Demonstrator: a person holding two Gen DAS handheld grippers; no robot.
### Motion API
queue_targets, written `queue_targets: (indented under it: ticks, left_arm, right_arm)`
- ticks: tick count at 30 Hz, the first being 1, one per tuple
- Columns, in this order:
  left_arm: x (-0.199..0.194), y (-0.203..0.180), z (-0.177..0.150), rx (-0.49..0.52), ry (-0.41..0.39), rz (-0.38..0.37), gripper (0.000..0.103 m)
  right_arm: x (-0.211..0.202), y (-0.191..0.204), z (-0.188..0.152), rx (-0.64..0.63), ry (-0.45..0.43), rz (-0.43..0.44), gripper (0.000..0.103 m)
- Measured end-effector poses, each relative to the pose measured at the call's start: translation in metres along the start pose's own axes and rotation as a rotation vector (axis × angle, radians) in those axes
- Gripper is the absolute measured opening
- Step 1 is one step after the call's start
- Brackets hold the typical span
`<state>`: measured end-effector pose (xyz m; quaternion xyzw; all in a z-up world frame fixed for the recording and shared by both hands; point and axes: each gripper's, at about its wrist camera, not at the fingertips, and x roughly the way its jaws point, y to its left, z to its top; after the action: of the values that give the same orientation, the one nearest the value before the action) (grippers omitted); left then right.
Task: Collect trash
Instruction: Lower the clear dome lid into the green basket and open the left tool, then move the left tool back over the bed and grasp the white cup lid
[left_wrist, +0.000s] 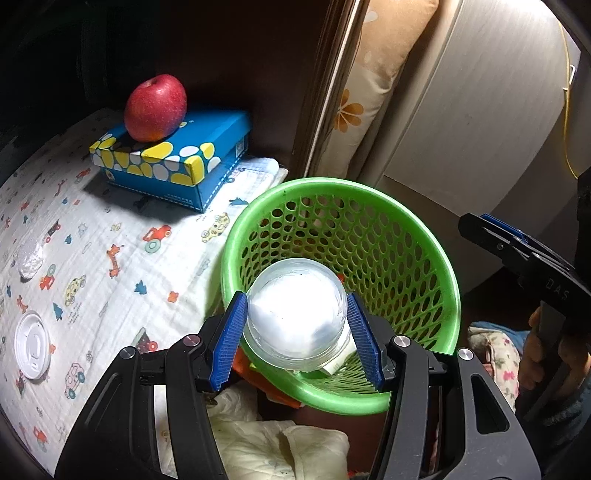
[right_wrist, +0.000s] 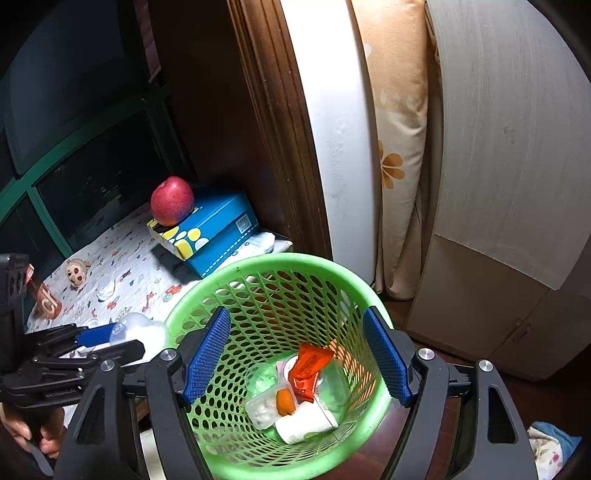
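My left gripper (left_wrist: 296, 301) is shut on a clear plastic cup (left_wrist: 295, 325) stuffed with white tissue, its blue pads pressing both sides. The cup hangs over the near rim of a green mesh basket (left_wrist: 369, 192). In the right wrist view my right gripper (right_wrist: 297, 319) stands open above the same basket (right_wrist: 258, 263), with nothing between its fingers. Inside lie an orange wrapper (right_wrist: 308, 367), clear cups (right_wrist: 260, 376) and a white cup (right_wrist: 303, 424). A white lid (left_wrist: 32, 345) and a crumpled tissue (left_wrist: 30, 258) lie on the patterned cloth (left_wrist: 110, 221) to the left.
A red apple (left_wrist: 155, 107) sits on a blue spotted box (left_wrist: 177, 162) at the back of the cloth. A brown door frame (right_wrist: 266, 129), a flowered cushion (right_wrist: 399, 155) and a pale cabinet (right_wrist: 509, 166) stand behind the basket. Clothes (left_wrist: 266, 443) lie below.
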<state>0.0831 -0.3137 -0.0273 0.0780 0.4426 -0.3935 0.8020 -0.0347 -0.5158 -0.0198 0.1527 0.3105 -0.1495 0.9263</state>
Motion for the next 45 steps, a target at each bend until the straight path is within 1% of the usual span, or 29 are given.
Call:
queue_targets:
  ticks: [7, 8, 10, 13, 17, 23, 28, 30, 32, 34, 38, 41, 43, 45]
  left_arm:
    - [0.011, -0.008, -0.001, -0.018, 0.026, -0.051, 0.057]
    - [0.011, -0.007, -0.002, -0.024, 0.028, -0.055, 0.062]
    - [0.008, -0.004, -0.003, -0.038, 0.021, -0.067, 0.066]
    - [0.003, -0.001, -0.003, -0.035, 0.008, -0.056, 0.066]
    - [-0.011, 0.013, -0.004, -0.052, -0.018, -0.021, 0.066]
    - [-0.03, 0.051, -0.012, -0.096, -0.047, 0.092, 0.068]
    - [-0.044, 0.1, -0.023, -0.173, -0.061, 0.191, 0.071]
    - [-0.049, 0.12, -0.028, -0.198, -0.065, 0.234, 0.073]
    - [-0.054, 0.139, -0.035, -0.222, -0.065, 0.276, 0.081]
    - [-0.059, 0.16, -0.042, -0.239, -0.065, 0.327, 0.083]
    - [-0.064, 0.202, -0.056, -0.28, -0.043, 0.377, 0.086]
    - [-0.064, 0.226, -0.067, -0.286, -0.026, 0.406, 0.087]
    - [-0.062, 0.242, -0.075, -0.285, -0.005, 0.399, 0.088]
    - [-0.059, 0.255, -0.081, -0.298, 0.015, 0.423, 0.088]
  right_arm:
    - [-0.004, -0.008, -0.003, 0.023, -0.004, 0.004, 0.074]
    - [-0.004, -0.009, -0.003, 0.025, -0.004, 0.004, 0.074]
    - [-0.004, -0.007, -0.002, 0.024, -0.002, 0.008, 0.074]
    - [-0.004, -0.002, -0.002, 0.022, -0.003, 0.014, 0.074]
    - [-0.006, 0.009, -0.002, 0.014, -0.008, 0.027, 0.075]
    - [-0.003, 0.032, 0.003, -0.012, -0.006, 0.066, 0.078]
    - [0.002, 0.058, 0.006, -0.053, 0.004, 0.103, 0.08]
    - [0.005, 0.068, 0.006, -0.067, 0.009, 0.116, 0.08]
    - [0.009, 0.08, 0.007, -0.08, 0.016, 0.136, 0.081]
    - [0.012, 0.091, 0.007, -0.093, 0.024, 0.152, 0.082]
    - [0.023, 0.118, 0.007, -0.125, 0.046, 0.186, 0.082]
    - [0.031, 0.137, 0.007, -0.148, 0.059, 0.212, 0.082]
    - [0.037, 0.149, 0.006, -0.162, 0.068, 0.227, 0.082]
    - [0.043, 0.161, 0.006, -0.175, 0.081, 0.24, 0.082]
